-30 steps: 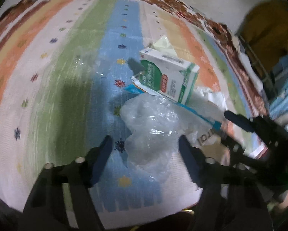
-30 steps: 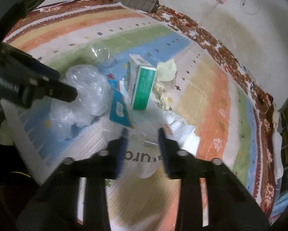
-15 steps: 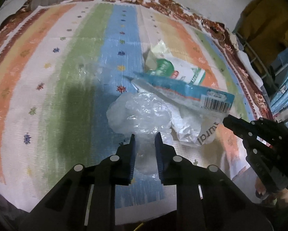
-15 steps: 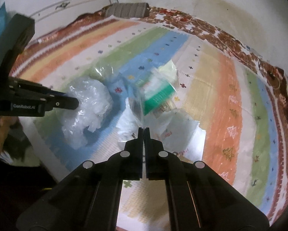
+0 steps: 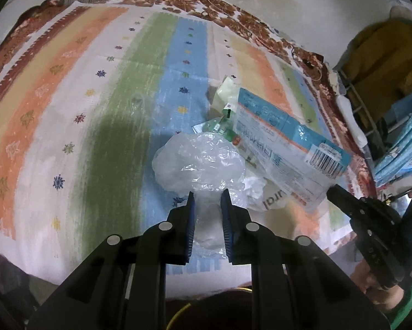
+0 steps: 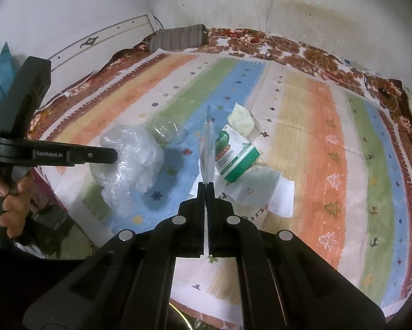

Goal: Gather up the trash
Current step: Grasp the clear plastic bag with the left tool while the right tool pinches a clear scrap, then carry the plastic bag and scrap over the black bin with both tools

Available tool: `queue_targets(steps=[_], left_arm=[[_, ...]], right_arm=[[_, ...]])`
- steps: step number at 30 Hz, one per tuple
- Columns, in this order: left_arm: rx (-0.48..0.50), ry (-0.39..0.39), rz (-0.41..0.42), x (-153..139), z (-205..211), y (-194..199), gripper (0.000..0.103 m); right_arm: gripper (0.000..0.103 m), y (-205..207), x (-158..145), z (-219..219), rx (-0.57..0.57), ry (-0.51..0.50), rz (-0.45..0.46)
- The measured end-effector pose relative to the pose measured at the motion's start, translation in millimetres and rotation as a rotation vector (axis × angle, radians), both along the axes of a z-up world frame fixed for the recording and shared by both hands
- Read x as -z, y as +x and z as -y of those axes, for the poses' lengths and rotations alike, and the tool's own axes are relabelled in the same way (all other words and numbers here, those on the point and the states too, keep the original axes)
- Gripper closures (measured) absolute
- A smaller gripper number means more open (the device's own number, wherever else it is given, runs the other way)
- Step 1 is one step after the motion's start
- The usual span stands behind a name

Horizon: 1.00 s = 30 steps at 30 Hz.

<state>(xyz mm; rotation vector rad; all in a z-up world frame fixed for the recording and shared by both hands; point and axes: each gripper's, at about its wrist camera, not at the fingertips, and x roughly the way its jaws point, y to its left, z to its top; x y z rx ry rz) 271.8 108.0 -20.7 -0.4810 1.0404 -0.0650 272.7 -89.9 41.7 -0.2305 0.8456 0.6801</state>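
My left gripper (image 5: 207, 196) is shut on a crumpled clear plastic bag (image 5: 200, 162), held above the striped mat; the bag also shows in the right wrist view (image 6: 131, 159). My right gripper (image 6: 206, 184) is shut on a flat blue and clear plastic wrapper (image 6: 208, 140), seen edge-on; in the left wrist view the wrapper (image 5: 285, 140) shows a barcode. A green and white carton (image 6: 234, 156) lies on the mat beyond it, with a pale crumpled paper (image 6: 241, 118) and a white bag (image 6: 261, 189) nearby.
The striped mat (image 6: 316, 137) covers a raised surface with a floral cloth border. A striped cushion (image 6: 178, 37) lies at the far edge. A clear plastic scrap (image 6: 167, 129) lies on the mat. A rack with cloths (image 5: 384, 82) stands at the right.
Both grippers have closed: the left on the clear plastic bag, the right on the blue wrapper. Both have lifted their items up and away from the mat.
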Motion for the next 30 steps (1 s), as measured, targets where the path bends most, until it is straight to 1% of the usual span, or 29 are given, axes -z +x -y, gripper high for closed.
queue_targets(steps=[5, 9, 14, 18, 20, 25, 30], left_arm=[[-0.011, 0.006, 0.014, -9.8, 0.6, -13.0, 0.087], [0.012, 0.050, 0.047, -22.1, 10.7, -23.5, 0.087], [0.022, 0.023, 0.080, -34.4, 18.4, -36.3, 0.087], [0.031, 0.027, 0.116, -42.9, 23.5, -51.1, 0.087], [0.036, 0.019, 0.138, -45.5, 23.7, -57.8, 0.087], [0.028, 0.004, 0.155, -50.1, 22.8, -71.3, 0.087], [0.018, -0.036, 0.173, -53.7, 25.6, -89.5, 0.087]], right_arm=[[0.103, -11.0, -12.3, 6.8, 0.014, 0.045, -0.019], [0.103, -27.7, -20.5, 11.9, 0.005, 0.058, -0.019], [0.103, -52.8, -31.6, 20.7, 0.012, 0.085, -0.024], [0.103, -66.2, -38.3, 27.3, 0.033, 0.126, -0.028], [0.103, -72.0, -39.2, 29.5, 0.040, 0.133, -0.029], [0.103, -91.2, -38.3, 39.4, 0.043, 0.147, -0.048], [0.103, -109.6, -36.0, 48.5, 0.049, 0.153, -0.058]])
